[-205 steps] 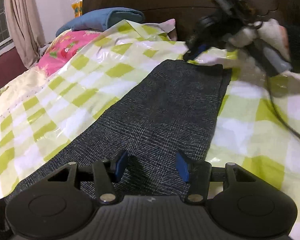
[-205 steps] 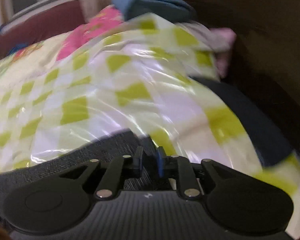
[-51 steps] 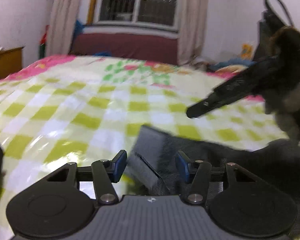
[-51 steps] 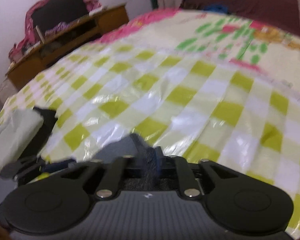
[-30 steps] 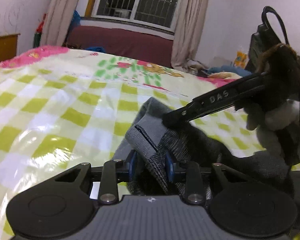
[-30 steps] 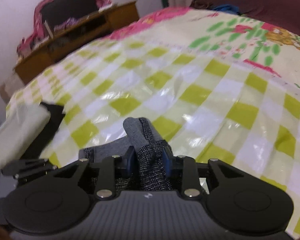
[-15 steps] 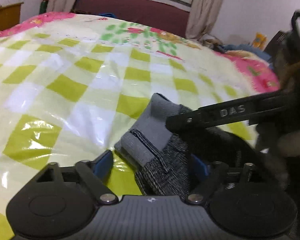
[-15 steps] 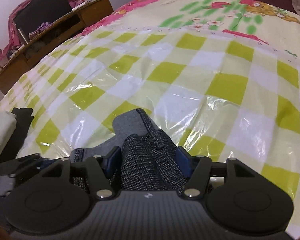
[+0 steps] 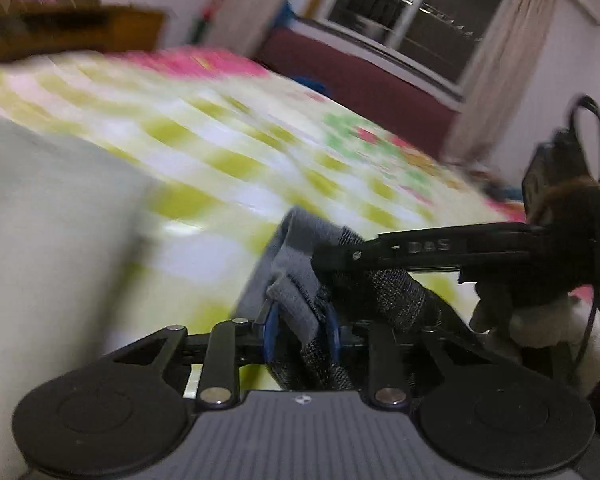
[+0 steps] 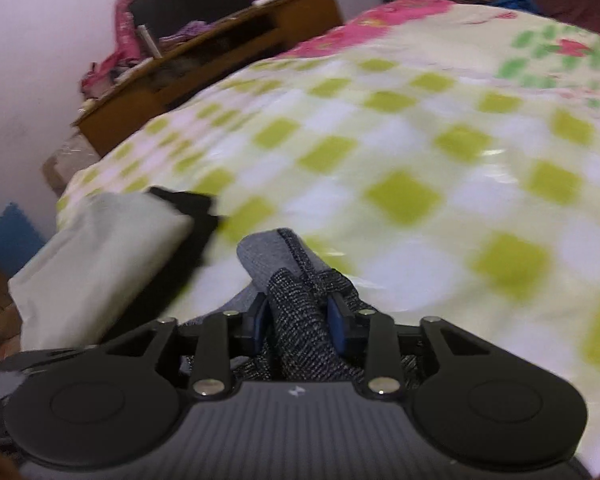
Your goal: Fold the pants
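The pants (image 9: 300, 304) are dark grey tweed with a lighter grey lining, and one end is lifted off the bed. My left gripper (image 9: 300, 330) is shut on that edge. The right gripper's finger (image 9: 420, 248) reaches in from the right, just above my hold. In the right wrist view my right gripper (image 10: 300, 320) is shut on the pants (image 10: 296, 280) too, and the cloth bunches up between its blue pads. The rest of the pants is hidden below both grippers.
The bed has a glossy yellow-and-white checked cover (image 10: 420, 160). A pale green folded cloth (image 10: 92, 256) lies on a dark item at the left and fills the left of the left wrist view (image 9: 40, 260). A wooden desk (image 10: 220, 52) stands beyond; a window (image 9: 412, 16) is behind.
Both grippers, open half a second ago around the pants edge, have shut on it. The view has swung and lifted with motion blur, so the cloth is being carried.
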Demonstrator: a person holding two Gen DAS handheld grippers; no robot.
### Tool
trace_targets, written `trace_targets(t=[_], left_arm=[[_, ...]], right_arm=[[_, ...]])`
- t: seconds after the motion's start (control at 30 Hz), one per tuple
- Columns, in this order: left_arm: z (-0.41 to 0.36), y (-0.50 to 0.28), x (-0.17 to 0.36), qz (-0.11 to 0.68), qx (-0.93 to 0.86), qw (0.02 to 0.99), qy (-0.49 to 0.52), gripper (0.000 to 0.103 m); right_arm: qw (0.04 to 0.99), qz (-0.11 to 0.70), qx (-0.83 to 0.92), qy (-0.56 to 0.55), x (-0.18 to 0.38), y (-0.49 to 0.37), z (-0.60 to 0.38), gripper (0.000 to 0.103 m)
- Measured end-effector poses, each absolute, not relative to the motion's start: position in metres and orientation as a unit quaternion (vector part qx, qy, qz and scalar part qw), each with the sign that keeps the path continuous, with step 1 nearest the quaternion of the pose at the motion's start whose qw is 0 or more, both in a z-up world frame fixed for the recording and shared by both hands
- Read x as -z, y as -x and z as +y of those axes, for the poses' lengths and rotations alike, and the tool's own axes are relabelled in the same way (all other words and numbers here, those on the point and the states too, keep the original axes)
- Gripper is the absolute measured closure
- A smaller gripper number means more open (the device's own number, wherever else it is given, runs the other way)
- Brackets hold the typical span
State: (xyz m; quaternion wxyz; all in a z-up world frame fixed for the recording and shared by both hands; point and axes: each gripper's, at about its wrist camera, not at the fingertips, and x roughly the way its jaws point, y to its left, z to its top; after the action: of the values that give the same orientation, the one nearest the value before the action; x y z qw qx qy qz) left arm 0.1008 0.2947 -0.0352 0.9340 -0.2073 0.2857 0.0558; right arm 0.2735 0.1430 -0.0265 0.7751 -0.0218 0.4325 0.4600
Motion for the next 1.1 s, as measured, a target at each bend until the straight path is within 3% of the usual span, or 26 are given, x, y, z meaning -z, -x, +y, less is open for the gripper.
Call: trace_targets(t=[0.07, 0.13, 0.33, 0.47, 0.73, 0.83, 0.93, 1.1], left_arm=[[0.3, -0.081, 0.033, 0.296, -0.103, 0.934, 0.171, 0.064], [0.302, -0.064, 0.03, 0.296, -0.117, 0.934, 0.161, 0.063], [0.269, -0.047, 0.005, 0.253, -0.124, 0.955, 0.09, 0.059], [0.23, -0.06, -0.001, 0.24, -0.046, 0.968, 0.064, 0.054], [0.173, -0.124, 0.025, 0.272, 0.039, 0.962, -0.007, 0.053], [0.174, -0.137, 0.035, 0.304, 0.021, 0.953, -0.005, 0.053], [0.174, -0.14, 0.046, 0.315, 0.02, 0.949, -0.018, 0.052], [0.166, -0.14, 0.054, 0.317, 0.024, 0.947, -0.05, 0.046]], right_arm=[[0.776, 0.432, -0.46, 0.029, 0.04, -0.258, 0.169, 0.048], [0.799, 0.399, -0.444, 0.065, 0.036, -0.239, 0.183, 0.044], [0.842, 0.323, -0.432, 0.013, -0.026, -0.213, 0.096, 0.046], [0.874, 0.318, -0.365, -0.027, -0.038, -0.201, -0.009, 0.046], [0.846, 0.395, -0.343, -0.109, 0.0, -0.234, -0.145, 0.044], [0.805, 0.429, -0.39, -0.122, 0.018, -0.257, -0.146, 0.044], [0.798, 0.432, -0.416, -0.057, 0.029, -0.275, -0.132, 0.043], [0.717, 0.489, -0.491, -0.071, 0.042, -0.293, -0.113, 0.043]])
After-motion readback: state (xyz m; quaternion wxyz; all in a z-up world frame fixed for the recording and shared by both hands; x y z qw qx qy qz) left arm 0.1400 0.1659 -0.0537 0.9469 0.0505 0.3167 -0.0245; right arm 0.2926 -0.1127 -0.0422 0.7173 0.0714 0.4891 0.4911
